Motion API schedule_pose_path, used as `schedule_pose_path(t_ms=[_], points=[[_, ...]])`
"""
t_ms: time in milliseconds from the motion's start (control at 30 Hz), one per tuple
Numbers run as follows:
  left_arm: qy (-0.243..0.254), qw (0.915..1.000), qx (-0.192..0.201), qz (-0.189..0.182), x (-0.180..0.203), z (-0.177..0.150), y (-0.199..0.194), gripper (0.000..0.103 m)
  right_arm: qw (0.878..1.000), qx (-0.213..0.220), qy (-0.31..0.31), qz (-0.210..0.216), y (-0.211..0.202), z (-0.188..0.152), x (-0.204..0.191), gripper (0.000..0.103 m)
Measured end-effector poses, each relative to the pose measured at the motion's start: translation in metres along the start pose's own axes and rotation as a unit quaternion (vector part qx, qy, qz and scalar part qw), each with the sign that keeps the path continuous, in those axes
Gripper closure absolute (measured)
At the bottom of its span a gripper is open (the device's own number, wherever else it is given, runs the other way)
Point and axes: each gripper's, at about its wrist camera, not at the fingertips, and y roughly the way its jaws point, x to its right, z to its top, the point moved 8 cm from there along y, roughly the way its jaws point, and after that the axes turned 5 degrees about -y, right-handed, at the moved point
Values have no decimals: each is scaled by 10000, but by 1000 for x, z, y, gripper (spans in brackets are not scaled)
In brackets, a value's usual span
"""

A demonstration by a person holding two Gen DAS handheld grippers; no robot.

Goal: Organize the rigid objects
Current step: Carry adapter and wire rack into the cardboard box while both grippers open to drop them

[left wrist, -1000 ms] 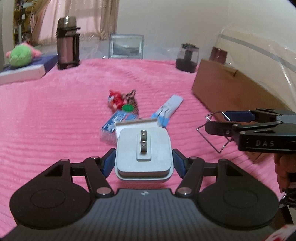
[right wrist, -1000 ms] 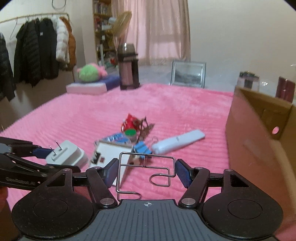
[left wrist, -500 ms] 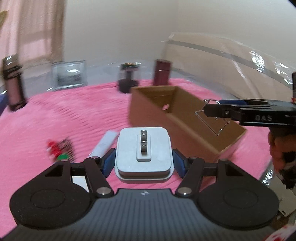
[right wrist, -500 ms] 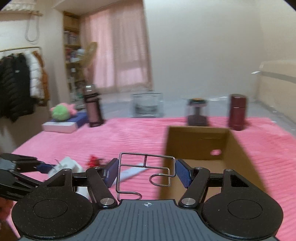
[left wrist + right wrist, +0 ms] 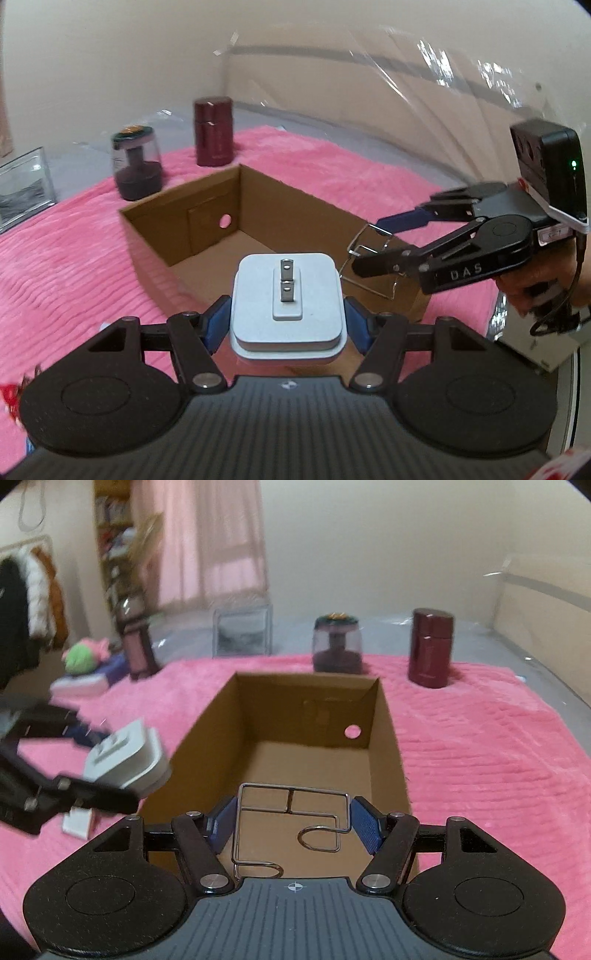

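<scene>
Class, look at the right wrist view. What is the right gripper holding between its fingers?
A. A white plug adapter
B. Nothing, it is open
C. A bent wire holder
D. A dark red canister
C: in the right wrist view the right gripper is shut on the bent wire holder, held over the open cardboard box; the white plug adapter is in the left gripper.

We are seeing the cardboard box (image 5: 384, 738) sitting open on the bed (image 5: 480, 746), with a jar (image 5: 336, 644) and a canister (image 5: 430, 648) standing behind it. Our left claw (image 5: 287, 325) is holding the charger (image 5: 287, 302) before the box's near wall, while our right claw (image 5: 293, 829) is holding the wire rack (image 5: 291, 823) above the box's near end.
</scene>
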Motion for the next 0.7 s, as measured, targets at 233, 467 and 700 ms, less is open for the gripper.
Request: schedule_pose_path(t_ms=[233, 467, 700], points=[[541, 9960, -676, -223, 0, 9, 49, 43, 9938, -536, -848, 473, 32, -15, 7, 39], [1546, 9782, -1344, -334, 10, 3, 82, 43, 9759, -1066, -1718, 822, 56, -28, 3, 39], [2181, 9566, -1909, -292, 11, -14, 107, 43, 9525, -1642, -2373, 971, 80, -48, 0, 39]])
